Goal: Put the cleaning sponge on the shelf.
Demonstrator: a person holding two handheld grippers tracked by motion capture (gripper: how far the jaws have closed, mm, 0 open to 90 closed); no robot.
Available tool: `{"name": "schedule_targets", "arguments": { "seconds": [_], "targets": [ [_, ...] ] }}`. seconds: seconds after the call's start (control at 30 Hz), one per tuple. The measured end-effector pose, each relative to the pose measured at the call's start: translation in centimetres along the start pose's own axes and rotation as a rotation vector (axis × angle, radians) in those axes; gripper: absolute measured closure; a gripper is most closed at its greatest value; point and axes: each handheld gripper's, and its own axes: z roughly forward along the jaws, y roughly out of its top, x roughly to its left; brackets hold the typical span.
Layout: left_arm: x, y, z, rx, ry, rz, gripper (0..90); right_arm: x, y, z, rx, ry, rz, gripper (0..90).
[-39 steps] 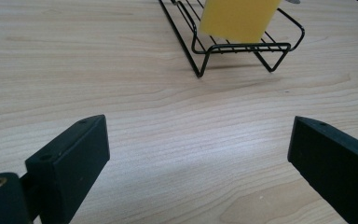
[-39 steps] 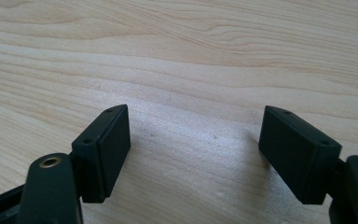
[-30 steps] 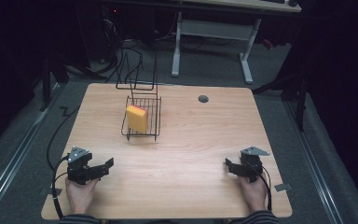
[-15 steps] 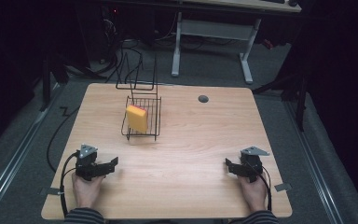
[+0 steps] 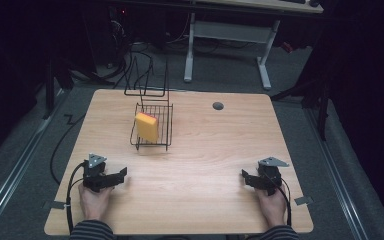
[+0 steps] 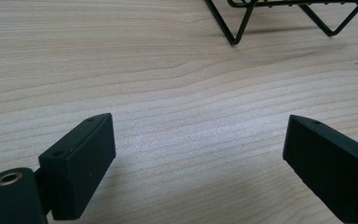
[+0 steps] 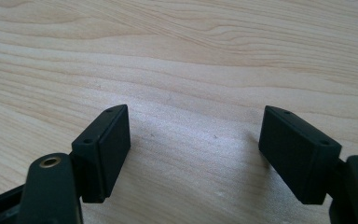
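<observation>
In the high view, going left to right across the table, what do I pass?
Left gripper, jaws apart on nothing → yellow sponge standing in the black wire basket → small dark round grommet in the tabletop → right gripper, jaws apart on nothing.

You have bare table (image 5: 205,165) between both grippers; the wire basket (image 5: 152,131) (sponge (image 5: 147,127) seemingly leaning inside) blocks the far-left path.
</observation>
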Motion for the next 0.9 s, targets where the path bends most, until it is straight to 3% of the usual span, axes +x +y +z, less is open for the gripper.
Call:
{"name": "schedule_targets", "arguments": {
  "seconds": [0.5,0.77,0.9],
  "targets": [
    [-0.2,0.0,0.9,0.034,0.02,0.011,10.6,0.0,0.0,0.0,0.001,0.0,0.001,25.1],
    [-0.5,0.0,1.0,0.037,0.064,0.015,14.5,0.0,0.0,0.0,0.0,0.001,-0.001,25.1],
    [-0.9,0.0,1.2,0.049,0.098,0.043,15.1,0.0,0.0,0.0,0.0,0.001,-0.001,25.1]
  ]
}}
